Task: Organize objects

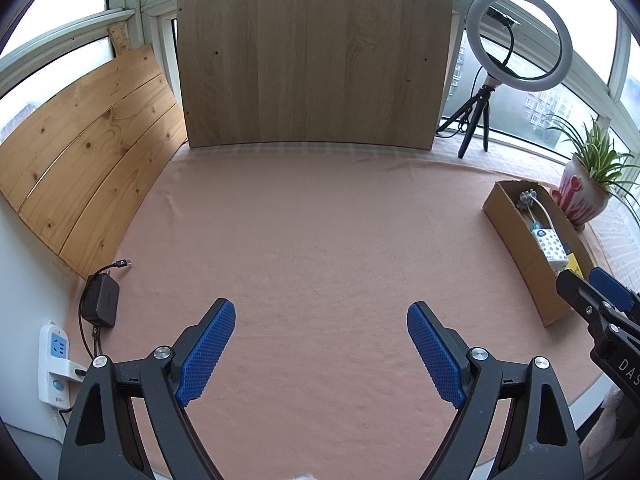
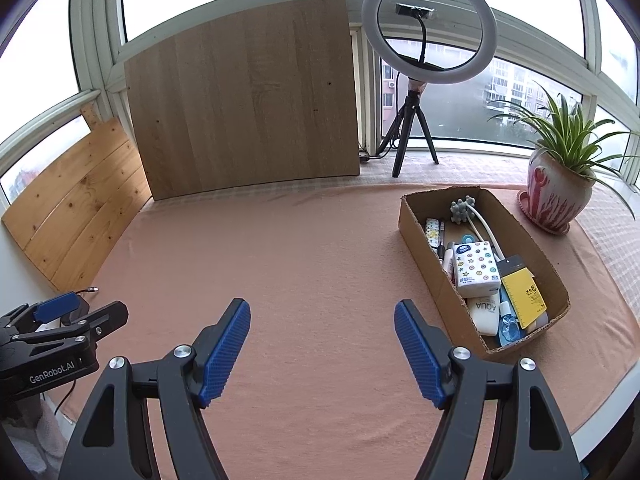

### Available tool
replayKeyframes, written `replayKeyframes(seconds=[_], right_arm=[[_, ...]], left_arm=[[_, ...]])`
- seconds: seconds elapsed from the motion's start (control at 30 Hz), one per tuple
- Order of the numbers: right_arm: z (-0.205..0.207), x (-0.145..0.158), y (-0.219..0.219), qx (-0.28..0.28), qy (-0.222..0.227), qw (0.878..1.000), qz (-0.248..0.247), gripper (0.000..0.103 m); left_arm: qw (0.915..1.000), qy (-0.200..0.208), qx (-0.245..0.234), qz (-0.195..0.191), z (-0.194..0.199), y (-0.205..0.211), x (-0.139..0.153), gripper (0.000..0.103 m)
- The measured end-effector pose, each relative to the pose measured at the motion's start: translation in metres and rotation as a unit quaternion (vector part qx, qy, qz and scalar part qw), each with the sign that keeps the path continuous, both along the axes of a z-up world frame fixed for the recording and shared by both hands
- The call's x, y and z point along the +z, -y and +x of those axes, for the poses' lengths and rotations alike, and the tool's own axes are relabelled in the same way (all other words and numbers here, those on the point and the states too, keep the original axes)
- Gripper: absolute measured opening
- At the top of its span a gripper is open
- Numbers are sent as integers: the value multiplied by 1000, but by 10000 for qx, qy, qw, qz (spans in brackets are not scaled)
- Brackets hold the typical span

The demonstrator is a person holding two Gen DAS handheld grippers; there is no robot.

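A cardboard box stands on the pink cloth at the right. In it lie a tissue pack, a yellow card, a white AQUA tube, a small blue bottle, a grey massage brush and pens. The box also shows in the left wrist view. My right gripper is open and empty, left of the box. My left gripper is open and empty over bare cloth. Each gripper shows at the edge of the other's view: the left one, the right one.
A potted plant stands behind the box. A ring light on a tripod stands at the back. Wooden boards lean against the windows. A black charger and a white power strip lie at the left edge.
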State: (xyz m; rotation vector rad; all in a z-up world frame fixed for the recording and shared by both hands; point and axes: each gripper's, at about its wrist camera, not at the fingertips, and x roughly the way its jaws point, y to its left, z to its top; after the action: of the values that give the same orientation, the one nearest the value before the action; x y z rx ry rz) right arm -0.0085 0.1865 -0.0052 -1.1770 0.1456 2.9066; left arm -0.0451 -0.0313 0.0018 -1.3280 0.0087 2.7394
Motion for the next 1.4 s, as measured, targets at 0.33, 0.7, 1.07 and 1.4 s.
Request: replayKeyframes(seconds=[0.33,0.7,1.07,1.4], right_arm=[[-2,-5,-4,-102,129,9998,104,71],[-4,-8,-8,-169,219,9996,94,71],[-6,-11,-7,-123,267,9995,124,71],[-9,-15,-7,-106,358,9992,132,71]], left_arm=[[9999,116,-4,-91,-4,-2,-15,90],[9998,159,-63,-103,-7,-1,-19,90],[9997,199,-68,-93,-8,-1,-23,90],[9996,267,-40,-79,-10,0,-27,90]])
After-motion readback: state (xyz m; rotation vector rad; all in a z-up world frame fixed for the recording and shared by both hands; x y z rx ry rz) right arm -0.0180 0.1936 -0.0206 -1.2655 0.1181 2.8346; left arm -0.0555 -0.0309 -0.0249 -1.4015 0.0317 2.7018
